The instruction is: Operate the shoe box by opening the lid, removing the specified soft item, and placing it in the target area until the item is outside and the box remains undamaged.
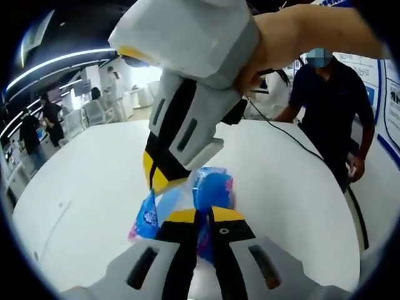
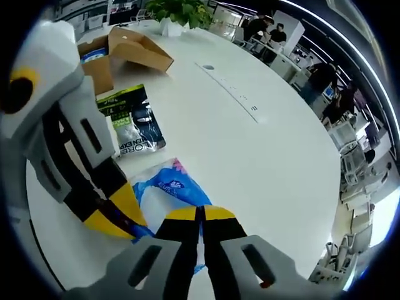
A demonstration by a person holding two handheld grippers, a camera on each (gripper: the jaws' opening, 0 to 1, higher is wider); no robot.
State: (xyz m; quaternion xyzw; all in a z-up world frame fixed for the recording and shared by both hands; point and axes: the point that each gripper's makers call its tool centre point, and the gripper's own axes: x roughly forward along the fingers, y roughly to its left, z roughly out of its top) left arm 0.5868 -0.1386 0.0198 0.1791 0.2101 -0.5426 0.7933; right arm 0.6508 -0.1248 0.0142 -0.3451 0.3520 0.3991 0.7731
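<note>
The table (image 2: 269, 156) takes up most of the right gripper view — broad, white, smooth and round-edged, with a thin slot strip running across its top. At its far corner sits the box (image 2: 119, 53), brown cardboard, flaps thrown open, a glimpse of blue inside. Behind it stands a leafy green plant (image 2: 181, 11) in a white pot. Just this side of the box lies a dark pack (image 2: 131, 125), glossy black with green trim and white lettering, flat on the table.

Nearer still — the pouch (image 2: 172, 187), soft crinkly plastic in blue and white with a dab of pink, well apart from the box and out on the bare tabletop. In the left gripper view the same pouch (image 1: 212, 187) bunches up between the two tools, creased and shiny.

The right gripper (image 2: 201, 215) has its yellow-tipped black jaws pressed together, pinching the pouch's near edge. The left gripper (image 1: 204, 217) is likewise clamped onto the pouch, jaws tight with plastic pinned between the tips. Each tool shows in the other's view as a chunky white shell with black and yellow jaws, tips down on the pouch.

A person in a dark shirt (image 1: 334, 106) stands at the table's far side, beside a black cable (image 1: 312, 153) snaking over the white surface.
</note>
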